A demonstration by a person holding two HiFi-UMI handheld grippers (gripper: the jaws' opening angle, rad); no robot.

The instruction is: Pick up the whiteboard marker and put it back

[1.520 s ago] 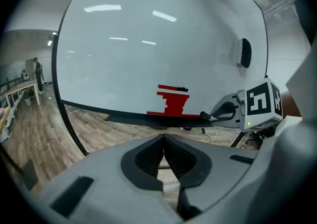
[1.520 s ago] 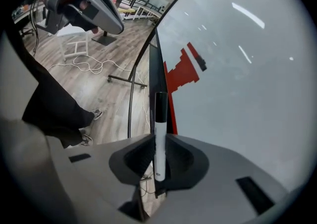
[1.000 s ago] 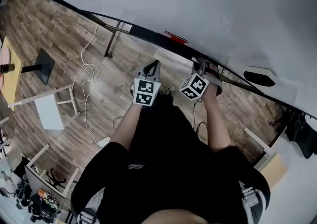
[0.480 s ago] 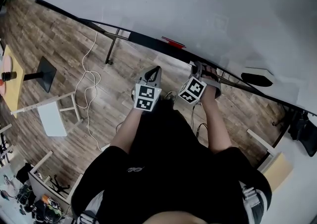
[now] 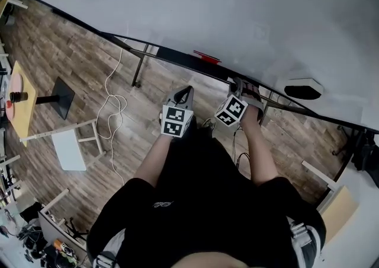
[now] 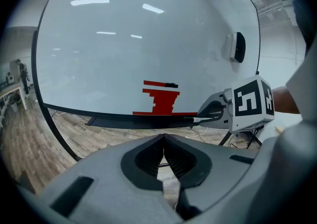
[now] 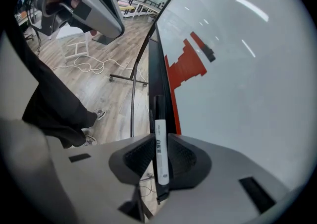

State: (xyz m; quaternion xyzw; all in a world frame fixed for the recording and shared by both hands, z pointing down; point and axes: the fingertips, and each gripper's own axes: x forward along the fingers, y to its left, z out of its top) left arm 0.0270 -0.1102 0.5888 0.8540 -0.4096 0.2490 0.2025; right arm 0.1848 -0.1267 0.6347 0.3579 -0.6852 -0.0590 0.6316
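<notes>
The whiteboard marker (image 7: pixel 160 148), white with a black cap, lies lengthwise between the pads of my right gripper (image 7: pixel 159 138), which is shut on it. Its capped end points along the black tray (image 7: pixel 157 64) at the whiteboard's lower edge, close above it. In the head view the right gripper (image 5: pixel 241 86) sits at that tray. In the left gripper view the marker (image 6: pixel 204 118) sticks out of the right gripper towards the tray (image 6: pixel 124 120). My left gripper (image 6: pixel 163 139) is shut with nothing in it, hanging in front of the board (image 5: pixel 186 91).
A red stepped drawing (image 6: pixel 161 100) marks the board just above the tray. An eraser (image 5: pixel 302 89) clings to the board to the right. Below are the board's stand legs (image 5: pixel 140 66), a white cable (image 5: pixel 112 104) and a white stool (image 5: pixel 70 148) on the wooden floor.
Both grippers keep their places and grips. Only the head view has drifted slightly.
</notes>
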